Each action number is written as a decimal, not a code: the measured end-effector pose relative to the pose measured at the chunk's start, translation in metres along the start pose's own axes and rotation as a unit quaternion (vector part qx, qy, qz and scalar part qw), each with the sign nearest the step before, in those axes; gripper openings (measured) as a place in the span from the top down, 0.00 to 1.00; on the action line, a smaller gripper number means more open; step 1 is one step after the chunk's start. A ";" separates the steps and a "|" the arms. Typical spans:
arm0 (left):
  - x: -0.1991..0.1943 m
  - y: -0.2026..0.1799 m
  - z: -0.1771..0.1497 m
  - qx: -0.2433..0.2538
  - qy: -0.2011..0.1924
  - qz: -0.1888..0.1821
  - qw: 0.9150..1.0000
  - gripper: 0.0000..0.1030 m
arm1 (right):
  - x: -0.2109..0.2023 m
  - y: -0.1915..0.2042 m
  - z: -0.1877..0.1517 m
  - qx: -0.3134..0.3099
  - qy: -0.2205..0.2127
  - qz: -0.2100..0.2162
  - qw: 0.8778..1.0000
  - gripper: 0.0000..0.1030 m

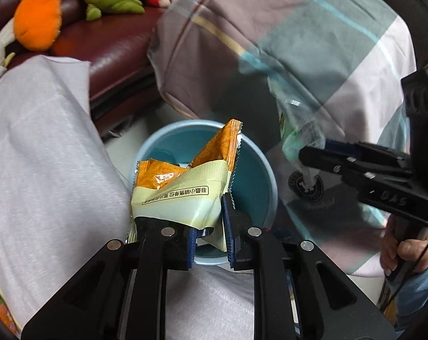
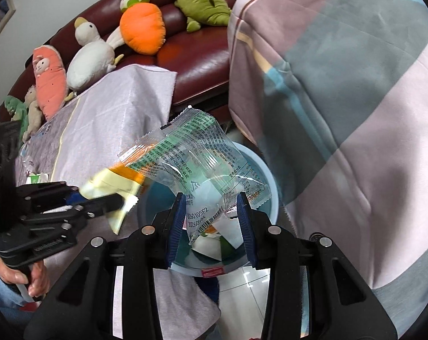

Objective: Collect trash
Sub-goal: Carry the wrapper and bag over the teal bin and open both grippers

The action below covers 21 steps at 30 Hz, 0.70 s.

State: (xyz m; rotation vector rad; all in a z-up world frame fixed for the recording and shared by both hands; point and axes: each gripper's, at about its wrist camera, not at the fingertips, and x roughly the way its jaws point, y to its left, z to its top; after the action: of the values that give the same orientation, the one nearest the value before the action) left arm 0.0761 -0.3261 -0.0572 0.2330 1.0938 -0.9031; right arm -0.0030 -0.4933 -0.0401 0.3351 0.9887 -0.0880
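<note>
Inspection found both hands carrying litter at the blue bin (image 1: 259, 175), which stood on the floor between a worktop draped in pale cloth (image 1: 44, 141) and a checked cover (image 1: 313, 42).

Left gripper (image 1: 211, 238): fingers clenched on the lower corner of an orange and cream snack wrapper (image 1: 182, 187). Its long axis ran from the fingers toward one o'clock, its upper end over the bin's mouth.

Right gripper (image 2: 214, 226): fingers grasping a clear printed wrapper (image 2: 197, 164), pinched at its lower end. Its long axis ran toward eleven o'clock. In the right wrist view the bin's rim (image 2: 273, 198) lay directly beyond the fingers, at twelve o'clock, with paper scraps already visible inside.

In the left wrist view the bin sat slightly toward one o'clock of the fingers, its near rim right at the fingertips. The right gripper entered that view from three o'clock, beside the bin's far edge.

Judgement: both wrappers appeared to hang over or close to the opening, the left looking marginally nearer. Letting go seemed the step due; the light wrappers could drift outside the rim.
</note>
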 end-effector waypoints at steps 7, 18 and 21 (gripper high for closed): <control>0.022 -0.003 0.004 0.003 0.010 0.007 1.000 0.44 | 0.000 -0.009 0.000 0.005 0.003 -0.010 1.000 0.65; -0.011 0.018 -0.005 -0.023 -0.018 0.043 0.999 0.17 | 0.010 -0.004 0.000 -0.003 0.016 -0.008 1.000 0.65; -0.022 0.030 -0.011 -0.035 -0.023 0.058 0.997 0.15 | 0.019 0.003 0.000 -0.010 0.025 -0.003 1.000 0.65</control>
State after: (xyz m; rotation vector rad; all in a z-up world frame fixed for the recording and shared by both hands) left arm 0.0874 -0.2899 -0.0517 0.2151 1.0564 -0.7617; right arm 0.0075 -0.4892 -0.0551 0.3173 1.0387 -0.0746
